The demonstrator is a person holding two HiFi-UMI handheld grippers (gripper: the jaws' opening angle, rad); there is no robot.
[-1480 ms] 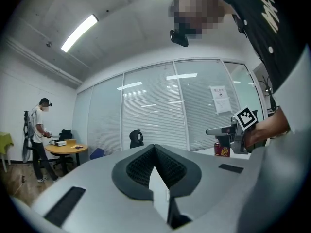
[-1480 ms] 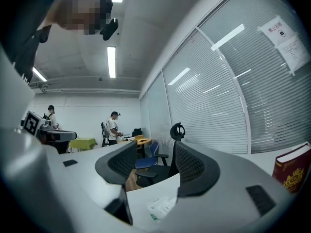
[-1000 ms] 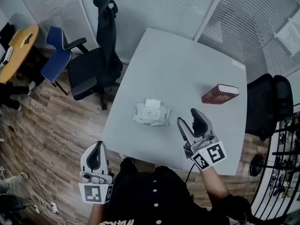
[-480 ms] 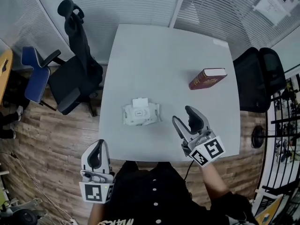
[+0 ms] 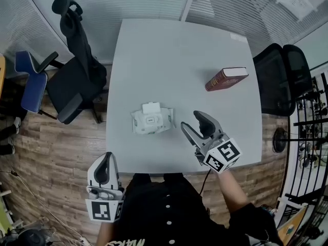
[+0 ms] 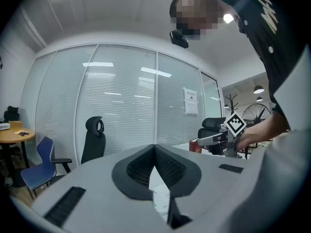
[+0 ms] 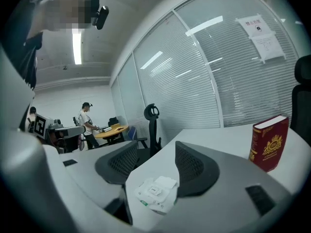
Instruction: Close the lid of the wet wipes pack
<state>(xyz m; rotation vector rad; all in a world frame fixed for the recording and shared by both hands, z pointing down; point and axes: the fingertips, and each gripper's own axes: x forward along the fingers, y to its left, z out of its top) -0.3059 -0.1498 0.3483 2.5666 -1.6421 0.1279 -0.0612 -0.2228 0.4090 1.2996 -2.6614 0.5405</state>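
The white wet wipes pack (image 5: 151, 122) lies on the grey table (image 5: 174, 50) near its front edge, with its small lid (image 5: 151, 108) flipped open toward the far side. My right gripper (image 5: 190, 120) hovers just right of the pack, open and holding nothing. In the right gripper view the pack (image 7: 156, 193) lies low between the spread jaws of the right gripper (image 7: 156, 154), apart from them. My left gripper (image 5: 106, 158) hangs off the table's front left corner, shut and empty. In the left gripper view the left gripper (image 6: 154, 150) has its jaws meeting, and a bit of the pack (image 6: 160, 198) shows below them.
A dark red book (image 5: 226, 79) lies on the table's right side. A black office chair (image 5: 77, 86) and a blue chair (image 5: 31, 83) stand to the left, and another black chair (image 5: 279, 78) to the right. A person (image 7: 87, 121) stands far off by a round wooden table.
My right gripper has sunk toward the table and come nearer to the pack's right side. The left gripper has stayed shut by the table's front corner. The pack has not moved.
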